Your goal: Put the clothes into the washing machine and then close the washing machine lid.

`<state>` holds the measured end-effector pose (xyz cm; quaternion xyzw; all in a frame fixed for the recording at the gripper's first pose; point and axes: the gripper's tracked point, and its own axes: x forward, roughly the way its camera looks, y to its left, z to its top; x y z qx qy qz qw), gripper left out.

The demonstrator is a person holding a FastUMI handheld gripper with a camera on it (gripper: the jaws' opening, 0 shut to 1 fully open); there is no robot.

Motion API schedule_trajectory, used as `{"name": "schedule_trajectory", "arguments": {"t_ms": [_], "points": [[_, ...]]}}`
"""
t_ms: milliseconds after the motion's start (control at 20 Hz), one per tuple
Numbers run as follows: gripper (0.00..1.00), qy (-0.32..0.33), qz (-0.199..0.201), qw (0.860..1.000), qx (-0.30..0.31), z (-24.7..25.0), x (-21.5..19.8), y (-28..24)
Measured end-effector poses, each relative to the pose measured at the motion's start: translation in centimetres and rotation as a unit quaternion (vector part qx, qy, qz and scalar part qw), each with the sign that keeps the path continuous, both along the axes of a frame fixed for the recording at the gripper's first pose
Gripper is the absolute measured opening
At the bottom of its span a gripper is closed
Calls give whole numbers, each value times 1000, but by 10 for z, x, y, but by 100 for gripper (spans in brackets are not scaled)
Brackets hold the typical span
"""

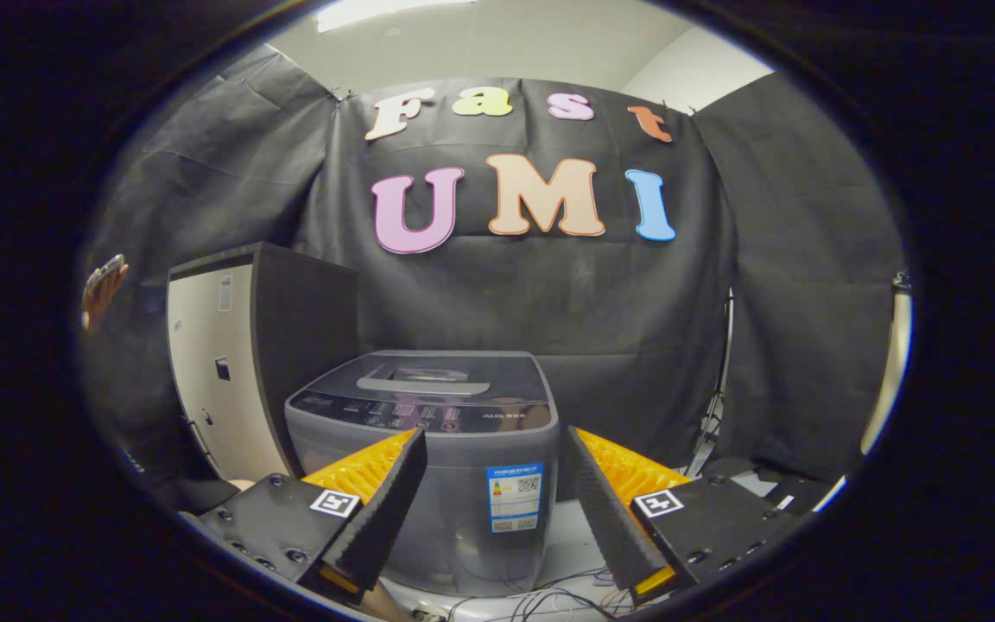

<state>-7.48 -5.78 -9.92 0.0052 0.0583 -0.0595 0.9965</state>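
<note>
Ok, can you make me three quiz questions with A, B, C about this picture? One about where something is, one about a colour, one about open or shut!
1. Where is the washing machine?
A. Beyond the gripper, seen between its fingers
B. On top of the cabinet
C. Lying on its side

2. What colour is the washing machine's body?
A. Red
B. Grey
C. Green

3. How is the washing machine lid?
A. Propped upright
B. Taken off
C. Down, closed

Answers:
1 A, it stands ahead in the gap between the open fingers.
2 B, its front and top are grey.
3 C, the lid lies flat on top.
</note>
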Motion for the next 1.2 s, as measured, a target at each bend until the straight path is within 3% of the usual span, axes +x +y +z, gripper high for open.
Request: {"name": "schedule_trajectory", "arguments": {"t_ms": [1200], "points": [[99, -1, -1, 1000, 0, -2, 1, 1]]}}
